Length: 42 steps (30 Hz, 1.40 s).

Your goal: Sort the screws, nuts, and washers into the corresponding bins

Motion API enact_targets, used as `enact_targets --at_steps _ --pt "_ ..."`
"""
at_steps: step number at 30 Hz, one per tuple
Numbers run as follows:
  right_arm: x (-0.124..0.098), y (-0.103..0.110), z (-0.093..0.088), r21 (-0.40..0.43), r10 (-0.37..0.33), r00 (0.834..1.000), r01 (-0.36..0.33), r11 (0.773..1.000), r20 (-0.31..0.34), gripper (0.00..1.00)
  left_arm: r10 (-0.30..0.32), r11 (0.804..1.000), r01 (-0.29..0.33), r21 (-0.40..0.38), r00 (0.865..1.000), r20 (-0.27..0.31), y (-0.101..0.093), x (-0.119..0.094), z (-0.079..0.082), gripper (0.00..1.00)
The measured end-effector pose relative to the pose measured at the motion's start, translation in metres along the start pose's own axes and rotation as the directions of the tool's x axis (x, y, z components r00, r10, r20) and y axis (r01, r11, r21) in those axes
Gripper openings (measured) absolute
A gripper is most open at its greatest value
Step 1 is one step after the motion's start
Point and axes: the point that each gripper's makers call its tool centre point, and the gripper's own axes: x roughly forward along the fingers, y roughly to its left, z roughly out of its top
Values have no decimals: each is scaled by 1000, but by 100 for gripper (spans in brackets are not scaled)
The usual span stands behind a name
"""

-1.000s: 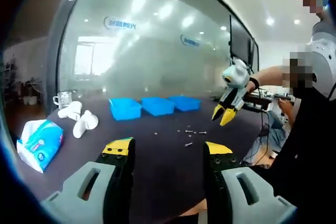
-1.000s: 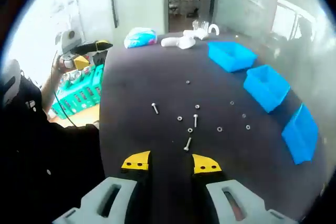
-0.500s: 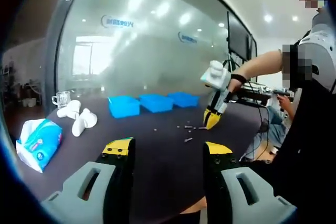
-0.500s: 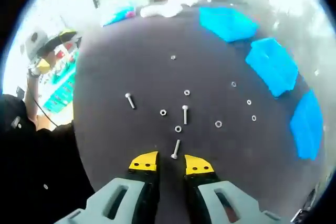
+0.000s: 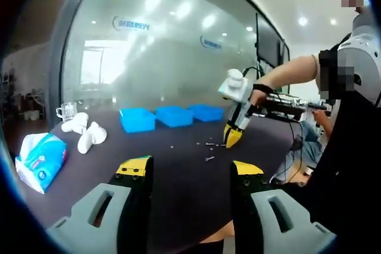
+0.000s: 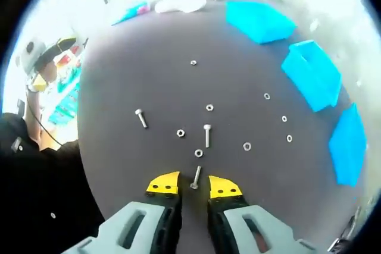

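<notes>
On the dark worktop, just ahead of the right gripper, a screw lies with its near end between the yellow fingertips. The right fingers are narrowly parted, nothing gripped yet. A straight descent is needed so the shank is pinched across its width, not pushed forward into the nut just beyond. Other screws, nuts and washers are scattered between it and the three blue bins along the far edge. The left gripper is held back near the worktop edge, fingers wide apart, empty.
</notes>
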Motion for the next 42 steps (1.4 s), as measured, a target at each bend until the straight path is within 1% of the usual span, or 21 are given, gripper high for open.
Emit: enact_targets --at_steps 4,6,8,10,13,17,21,27,32,34,35,36,39,40,41,42 --pt "1 -4 2 8 2 1000 -2 1000 -3 8 1 1000 -1 2 1000 -2 0 0 0 51" --pt "4 -2 0 9 9 1000 -9 1000 -19 6 2 1000 -2 1 1000 -1 0 -1 0 51" --pt "6 -6 0 4 9 1000 -9 1000 -29 5 4 1000 -4 1 1000 0 1 -2 0 51" --pt "6 -4 0 5 13 999 -13 1000 -34 4 7 1000 -7 0 1000 1 1 -3 0 51" --pt "7 -3 1 10 21 999 -20 1000 -40 0 9 1000 -9 -1 1000 -1 2 -4 -1 51" --pt "7 -2 1 -1 15 999 -15 1000 -44 0 7 1000 -7 0 1000 -1 1 -5 -1 51" --pt "5 -1 0 0 24 999 -24 1000 -43 0 8 1000 -8 0 1000 3 1 -5 1 51" --pt "-3 3 -3 11 41 999 -41 999 -17 0 6 1000 -6 0 1000 4 0 -5 2 51" --pt "-11 3 0 27 49 996 -51 998 72 0 7 1000 -7 3 1000 13 0 -4 6 51" --pt "-17 0 2 27 34 991 -38 999 132 0 3 1000 -3 6 1000 11 -1 -2 7 51" --pt "-20 -2 1 30 27 988 -32 999 149 0 1 1000 -1 7 1000 9 -1 -2 7 51" --pt "-23 -5 3 34 16 983 -23 999 182 0 0 1000 0 8 1000 8 -2 -1 7 51" --pt "-37 -17 6 66 -20 962 2 998 272 0 -3 1000 3 11 1000 6 -3 0 8 51" --pt "-42 -21 8 81 -43 950 19 997 310 0 -4 1000 4 13 1000 6 -3 1 8 51" --pt "-49 -23 10 75 -58 936 34 997 346 0 -4 1000 3 13 1000 7 -3 1 9 51" --pt "-55 -25 11 89 -74 920 43 995 386 0 -2 1000 2 14 1000 9 -3 2 10 51"
